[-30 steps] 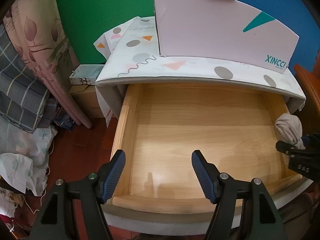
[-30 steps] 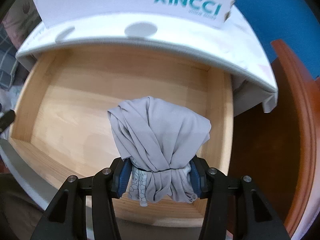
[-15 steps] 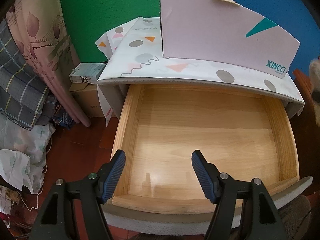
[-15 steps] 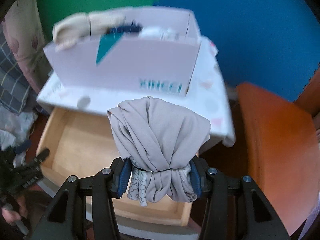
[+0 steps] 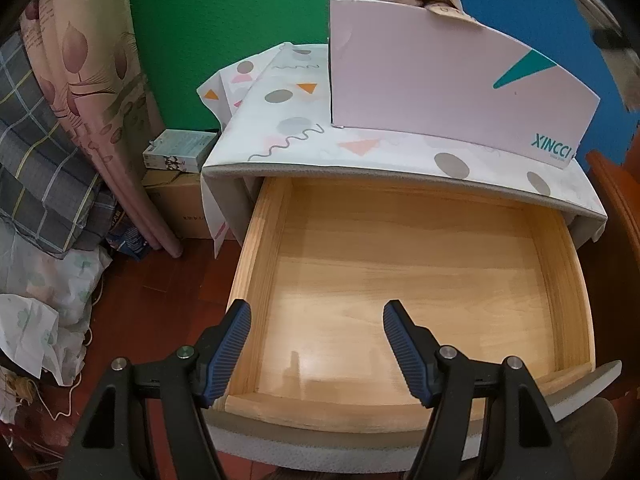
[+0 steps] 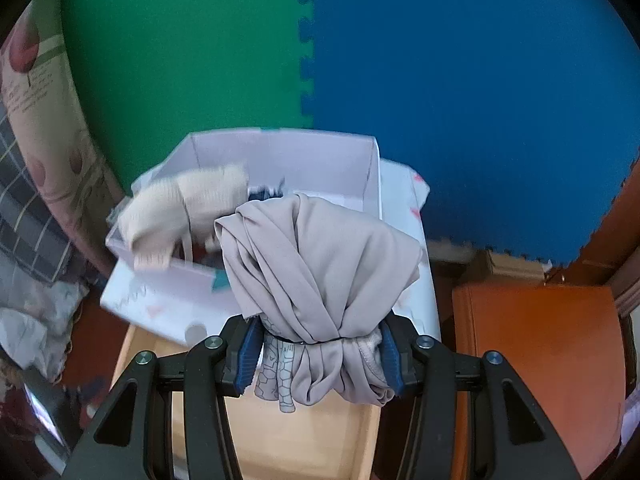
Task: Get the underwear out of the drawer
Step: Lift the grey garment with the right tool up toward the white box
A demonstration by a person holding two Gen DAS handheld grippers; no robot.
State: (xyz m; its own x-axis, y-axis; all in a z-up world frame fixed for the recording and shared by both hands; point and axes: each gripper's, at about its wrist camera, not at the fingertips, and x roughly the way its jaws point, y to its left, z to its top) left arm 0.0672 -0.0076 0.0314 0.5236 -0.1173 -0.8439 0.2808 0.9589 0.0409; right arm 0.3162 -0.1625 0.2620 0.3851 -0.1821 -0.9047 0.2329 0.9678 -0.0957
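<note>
Both tools share one build. The left gripper has matte black angular arms with triangular cut-outs, silver round screw heads at the joints, and dark blue ribbed pads. The right gripper looks identical, though cloth partly hides its pads.

L gripper: jaws held apart, nothing between, angled steeply down. R gripper: jaws clamped on a cloth bundle, likewise angled down.
</note>
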